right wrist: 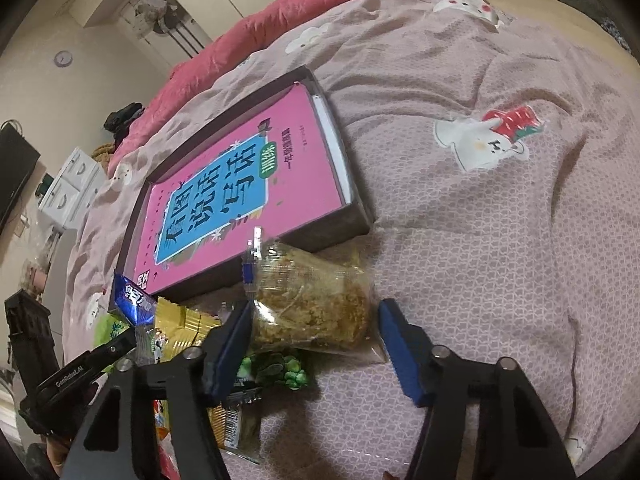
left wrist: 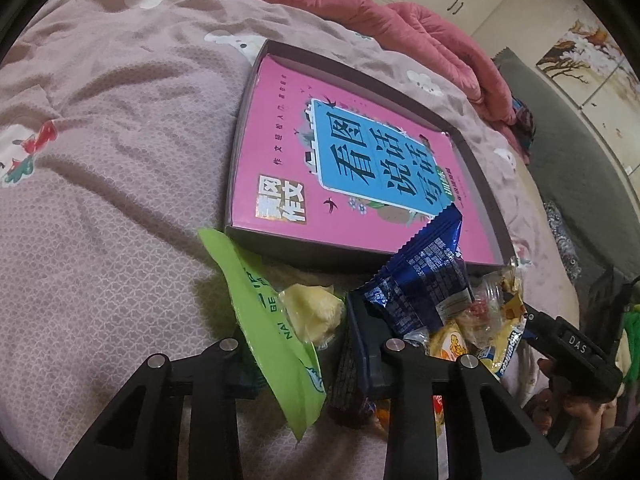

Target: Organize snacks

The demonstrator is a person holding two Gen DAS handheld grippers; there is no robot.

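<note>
Two grippers work over a snack pile on the pink bedsheet (left wrist: 120, 160), just before a shallow box (left wrist: 486, 184) holding a pink book (left wrist: 276, 152). The left gripper (left wrist: 304, 344) seems pressed together on a green packet (left wrist: 272, 320). The right gripper (right wrist: 316, 344) stands spread around a clear floss-cake packet (right wrist: 312, 304), far pad apart.

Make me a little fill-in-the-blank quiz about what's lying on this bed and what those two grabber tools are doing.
1. The pink book lies inside a shallow ____.
2. The left gripper has its fingers shut on a wrapper coloured ____.
3. The clear snack pack lies between the fingers of the ____ gripper.
4. The blue snack packet leans over the box's near ____.

Missing words: box; green; right; edge
</note>
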